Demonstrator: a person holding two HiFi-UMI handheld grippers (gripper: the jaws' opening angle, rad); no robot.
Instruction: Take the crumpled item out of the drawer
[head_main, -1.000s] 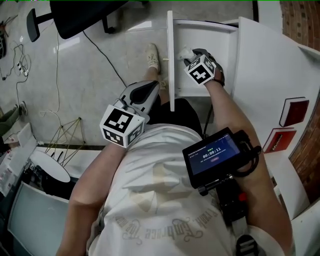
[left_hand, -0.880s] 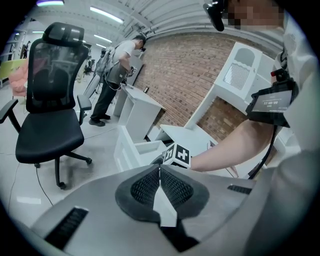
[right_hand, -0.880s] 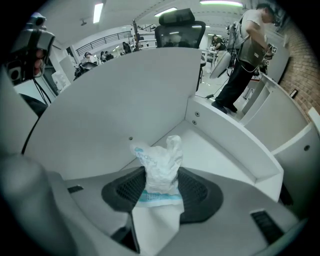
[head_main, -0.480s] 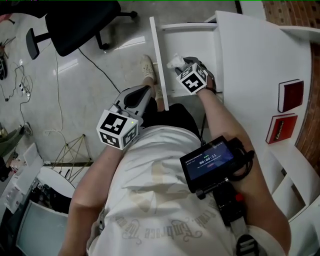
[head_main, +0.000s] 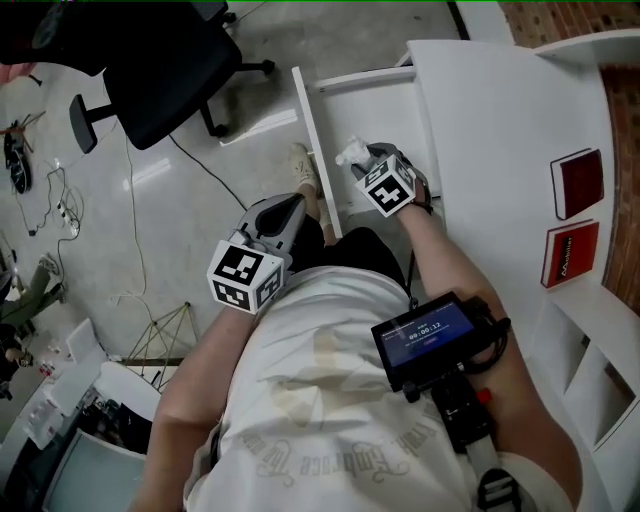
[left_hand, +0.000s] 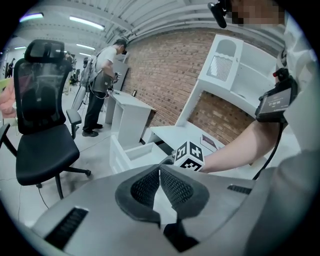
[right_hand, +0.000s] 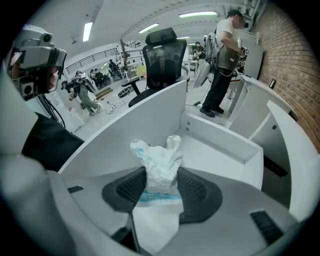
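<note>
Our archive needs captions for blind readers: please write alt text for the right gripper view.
The right gripper, its dark padded jaws just closed a little further, pinches a crumpled white wrapper with blue print over an open white drawer. Behind are a black office chair and a standing person.

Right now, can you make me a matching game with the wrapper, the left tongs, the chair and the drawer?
1 wrapper
2 left tongs
3 chair
4 drawer

A black
B pulled out
C shut, empty
D pinched in right tongs

Pairs: 1-D, 2-C, 3-A, 4-B
</note>
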